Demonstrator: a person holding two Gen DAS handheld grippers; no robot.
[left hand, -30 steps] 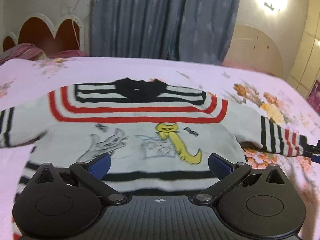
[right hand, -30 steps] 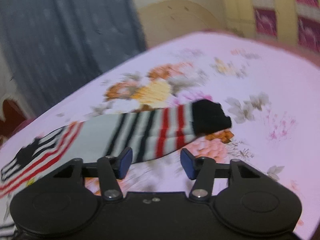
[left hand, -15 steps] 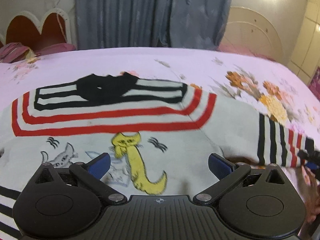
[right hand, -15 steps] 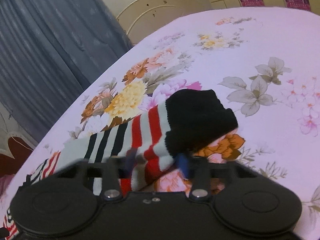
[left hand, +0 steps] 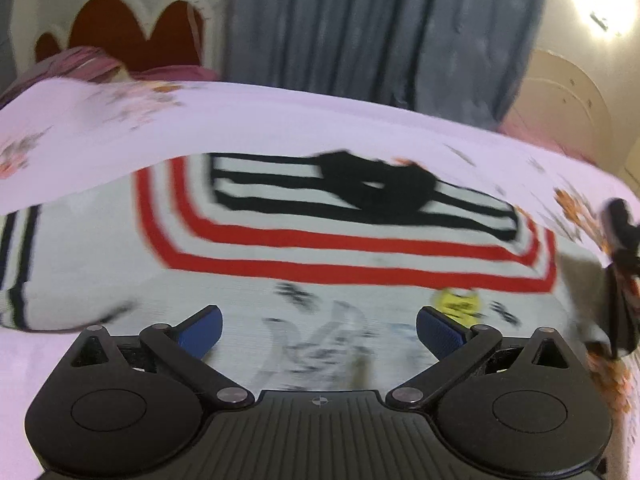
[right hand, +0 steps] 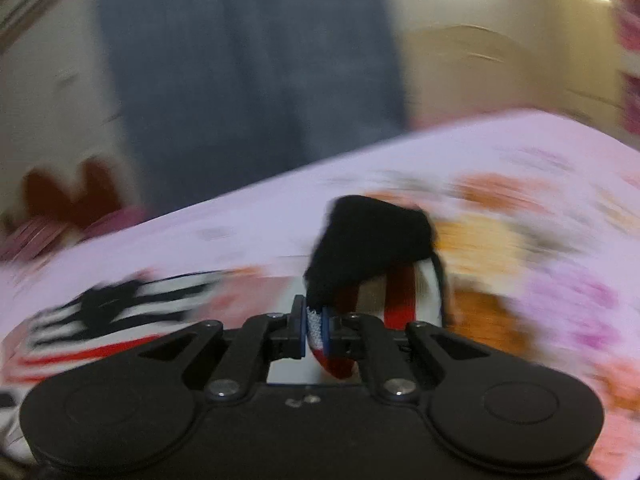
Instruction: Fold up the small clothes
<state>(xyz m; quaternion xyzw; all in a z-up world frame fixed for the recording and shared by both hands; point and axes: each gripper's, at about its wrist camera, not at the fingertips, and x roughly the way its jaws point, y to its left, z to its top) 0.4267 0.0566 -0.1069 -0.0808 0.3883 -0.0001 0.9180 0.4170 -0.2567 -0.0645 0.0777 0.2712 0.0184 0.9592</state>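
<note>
A small white sweater (left hand: 320,268) with red and black stripes, a black collar and cat drawings lies flat on the bed. My left gripper (left hand: 319,332) hovers low over its chest, jaws wide open and holding nothing. My right gripper (right hand: 313,330) is closing, and its pads pinch the striped right sleeve (right hand: 400,296) just behind the black cuff (right hand: 372,236). The sleeve end is lifted off the sheet and the cuff flops above the fingers. In the left wrist view the raised sleeve (left hand: 618,280) shows blurred at the right edge.
The pink flowered bed sheet (left hand: 200,120) spreads all around the sweater. A red scalloped headboard (left hand: 132,28) and a pink pillow (left hand: 80,68) are at the far left. Blue curtains (left hand: 360,40) hang behind the bed. Both views are blurred by motion.
The right gripper's jaws came together on the striped sleeve and lifted its end off the sheet, swinging it toward the sweater's body. The left gripper shifted across the sweater, still open.
</note>
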